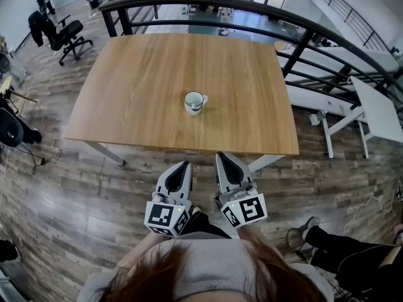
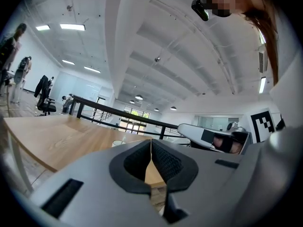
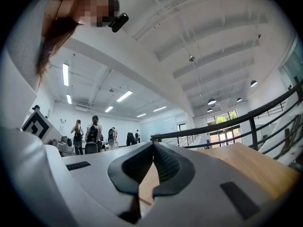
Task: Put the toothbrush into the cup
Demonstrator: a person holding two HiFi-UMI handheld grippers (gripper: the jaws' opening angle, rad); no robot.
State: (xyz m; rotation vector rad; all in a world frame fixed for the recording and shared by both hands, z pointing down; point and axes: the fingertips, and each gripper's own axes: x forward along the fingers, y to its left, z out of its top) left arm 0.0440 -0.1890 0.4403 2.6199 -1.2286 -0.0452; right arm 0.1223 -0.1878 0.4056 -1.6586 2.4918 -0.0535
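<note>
A white mug [image 1: 195, 102] with a handle on its right stands near the middle of the wooden table [image 1: 138, 87]. I see no toothbrush in any view. Both grippers hang off the table's near edge, side by side, pointing toward the table. My left gripper [image 1: 186, 164] is shut with nothing between its pads [image 2: 151, 143]. My right gripper [image 1: 221, 155] is likewise shut and empty [image 3: 153, 145]. In the left gripper view the mug's rim [image 2: 118, 143] peeks just over the jaws, and the right gripper [image 2: 208, 135] shows alongside.
A black metal railing [image 1: 252, 11] curves round the far and right sides of the table. An office chair [image 1: 66, 36] stands at the far left, a white desk [image 1: 378, 109] at the right. Wooden floor [image 1: 75, 194] lies below the grippers. People stand far off [image 3: 90, 134].
</note>
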